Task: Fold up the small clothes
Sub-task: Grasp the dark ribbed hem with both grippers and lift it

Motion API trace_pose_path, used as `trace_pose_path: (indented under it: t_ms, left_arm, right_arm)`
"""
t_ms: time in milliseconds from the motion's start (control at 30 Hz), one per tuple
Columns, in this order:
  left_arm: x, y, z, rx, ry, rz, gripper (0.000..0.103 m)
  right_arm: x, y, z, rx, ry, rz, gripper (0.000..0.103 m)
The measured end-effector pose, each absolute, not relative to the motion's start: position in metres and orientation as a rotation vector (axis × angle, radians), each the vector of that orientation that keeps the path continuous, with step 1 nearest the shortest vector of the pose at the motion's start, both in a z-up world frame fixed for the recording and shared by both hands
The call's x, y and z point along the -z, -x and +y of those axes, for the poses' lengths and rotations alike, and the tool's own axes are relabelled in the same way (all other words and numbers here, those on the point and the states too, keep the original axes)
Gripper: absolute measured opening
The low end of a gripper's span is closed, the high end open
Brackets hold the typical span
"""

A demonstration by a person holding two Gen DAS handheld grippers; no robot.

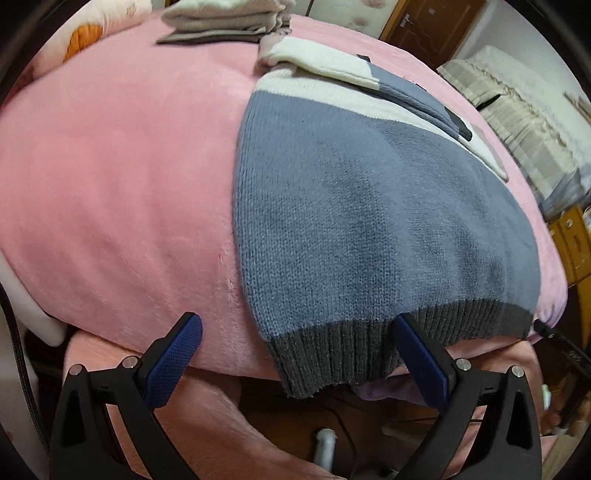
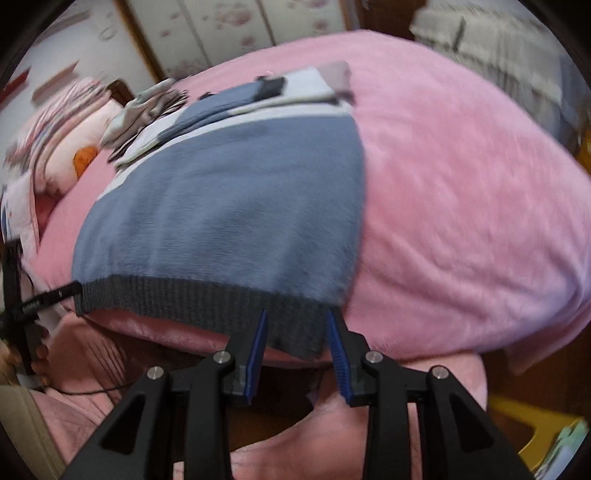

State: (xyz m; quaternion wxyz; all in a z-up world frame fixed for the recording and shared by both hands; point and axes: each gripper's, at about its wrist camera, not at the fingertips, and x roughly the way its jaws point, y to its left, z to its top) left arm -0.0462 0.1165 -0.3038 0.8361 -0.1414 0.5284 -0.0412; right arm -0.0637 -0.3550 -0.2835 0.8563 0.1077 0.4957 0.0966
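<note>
A small knit sweater (image 1: 369,206), blue with a white band and a dark grey ribbed hem (image 1: 332,350), lies flat on a pink blanket (image 1: 118,192), its sleeves folded onto its far part. My left gripper (image 1: 297,334) is open wide, its fingers either side of the hem's left corner, which hangs over the bed edge. In the right wrist view the sweater (image 2: 229,206) lies left of centre. My right gripper (image 2: 295,325) is open part way, its fingers either side of the hem's right corner (image 2: 291,332). That view is blurred.
A stack of folded clothes (image 1: 225,18) sits at the far side of the blanket. A pillow with an orange print (image 2: 85,155) lies at the left. Covered furniture (image 1: 517,122) stands to the right of the bed. A yellow object (image 2: 532,424) is low on the right.
</note>
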Motion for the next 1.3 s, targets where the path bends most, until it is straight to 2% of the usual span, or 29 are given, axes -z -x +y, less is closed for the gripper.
trace_pose_path:
  t_ms: [400,500,567,633,833,1000,1167,1200,1267,1300]
  left_arm:
    - [0.317,0.047,0.125,0.116,0.363,1.136,0.1]
    - [0.317,0.047,0.125,0.135,0.375,1.126,0.091]
    - [0.316,0.05,0.123,0.155,0.378,1.118,0.078]
    - [0.315,0.049,0.119,0.175,0.38,1.112,0.073]
    - [0.318,0.046,0.123,0.194,0.442,1.117,0.072]
    - [0.32,0.043,0.121,0.201,0.444,1.119,0.074]
    - [0.32,0.046,0.123,0.197,0.449,1.11,0.072]
    - [0.321,0.047,0.125,0.201,0.458,1.106,0.07]
    - [0.321,0.049,0.131,0.215,0.495,1.099,0.045]
    - [0.322,0.049,0.133,0.24,0.526,1.095,0.039]
  right_arm:
    - [0.306,0.049,-0.355,-0.247,-0.275,1.106,0.033]
    - [0.307,0.049,-0.355,-0.255,-0.28,1.105,0.033]
    - [0.306,0.049,-0.355,-0.26,-0.279,1.103,0.033]
    - [0.306,0.049,-0.353,-0.263,-0.279,1.1,0.033]
    - [0.306,0.05,-0.355,-0.279,-0.294,1.098,0.027]
    - [0.307,0.051,-0.356,-0.284,-0.31,1.101,0.025]
    - [0.307,0.052,-0.357,-0.283,-0.315,1.096,0.017]
    - [0.307,0.053,-0.357,-0.283,-0.315,1.093,0.016]
    - [0.306,0.053,-0.356,-0.282,-0.311,1.089,0.014]
    - [0.305,0.054,-0.356,-0.283,-0.309,1.084,0.013]
